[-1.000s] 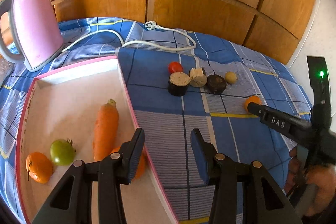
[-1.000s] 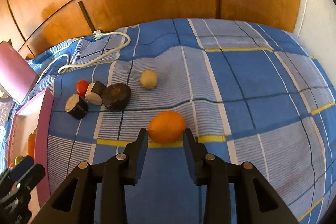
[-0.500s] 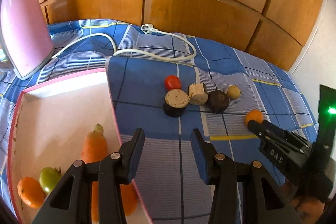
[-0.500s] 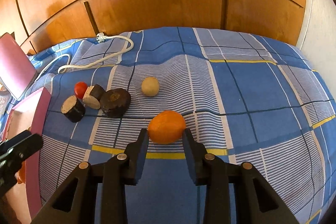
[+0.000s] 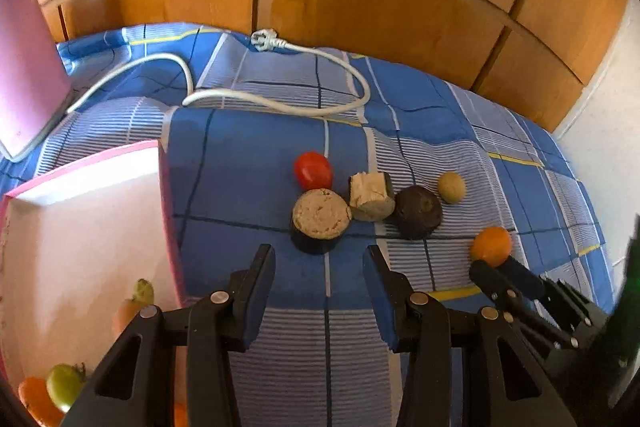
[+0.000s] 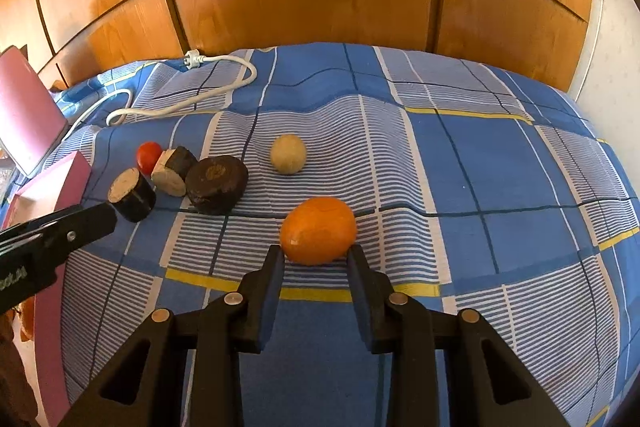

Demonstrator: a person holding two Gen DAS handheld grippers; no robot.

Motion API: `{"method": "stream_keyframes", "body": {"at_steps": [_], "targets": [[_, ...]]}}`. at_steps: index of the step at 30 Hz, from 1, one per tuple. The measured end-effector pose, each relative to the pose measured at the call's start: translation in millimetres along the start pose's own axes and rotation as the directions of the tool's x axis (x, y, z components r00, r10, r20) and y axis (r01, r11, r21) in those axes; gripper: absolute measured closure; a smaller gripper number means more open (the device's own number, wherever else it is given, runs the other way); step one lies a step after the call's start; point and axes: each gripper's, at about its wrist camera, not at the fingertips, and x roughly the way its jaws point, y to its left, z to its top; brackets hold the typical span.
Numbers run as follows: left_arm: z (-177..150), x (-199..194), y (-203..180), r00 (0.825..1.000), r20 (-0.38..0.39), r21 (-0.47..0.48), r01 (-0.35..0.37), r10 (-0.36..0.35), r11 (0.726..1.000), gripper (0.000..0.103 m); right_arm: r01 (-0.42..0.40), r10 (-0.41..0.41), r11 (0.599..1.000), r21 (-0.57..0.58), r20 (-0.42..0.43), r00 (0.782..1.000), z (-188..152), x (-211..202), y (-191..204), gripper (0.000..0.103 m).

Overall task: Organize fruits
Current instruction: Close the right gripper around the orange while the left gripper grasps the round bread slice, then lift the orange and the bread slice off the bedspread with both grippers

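My right gripper (image 6: 316,259) is open with its fingertips on either side of the near edge of an orange fruit (image 6: 318,230) lying on the blue checked cloth; the same fruit (image 5: 491,245) and gripper (image 5: 490,267) show in the left wrist view. My left gripper (image 5: 320,263) is open and empty, just short of a dark round piece with a tan top (image 5: 320,221). Behind it lie a red tomato (image 5: 313,170), a tan cut chunk (image 5: 370,195), a dark round piece (image 5: 418,211) and a small beige ball (image 5: 451,187). A pink-rimmed white tray (image 5: 80,223) at left holds a carrot (image 5: 128,311), a green fruit (image 5: 64,385) and an orange fruit (image 5: 34,399).
A white power cable with plug (image 5: 272,45) loops across the back of the cloth. A pink kettle (image 5: 28,75) stands at the far left. Wooden panels rise behind the bed and a white wall is on the right.
My left gripper moved from over the tray to the right and forward, toward the dark and tan pieces. My right gripper crept closer to the orange fruit, still open.
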Motion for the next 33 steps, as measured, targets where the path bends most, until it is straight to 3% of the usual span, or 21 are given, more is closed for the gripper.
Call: {"method": "stream_keyframes", "body": {"at_steps": [12, 15, 19, 26, 33], "targets": [[20, 31, -4, 0.998, -0.058, -0.07, -0.001, -0.003, 0.998, 0.057, -0.005, 0.005, 1.0, 0.004, -0.004, 1.0, 0, 2, -1, 0.07], [23, 35, -4, 0.999, -0.046, -0.072, -0.006, 0.003, 0.997, 0.064, -0.011, 0.011, 1.0, 0.006, -0.004, 1.0, 0, 1, -2, 0.07], [21, 34, -5, 0.999, -0.04, -0.074, 0.002, -0.005, 0.997, 0.065, -0.019, 0.019, 1.0, 0.012, -0.002, 1.0, -1, 2, -3, 0.07], [2, 19, -14, 0.998, -0.051, -0.058, 0.035, -0.038, 0.998, 0.065, 0.0, 0.0, 1.0, -0.016, -0.003, 1.0, -2, 1, 2, 0.071], [-32, 1, -33, 0.996, -0.07, 0.018, 0.057, -0.055, 0.998, 0.065, -0.011, 0.011, 1.0, 0.015, -0.005, 1.0, -7, -4, -7, 0.085]]}}
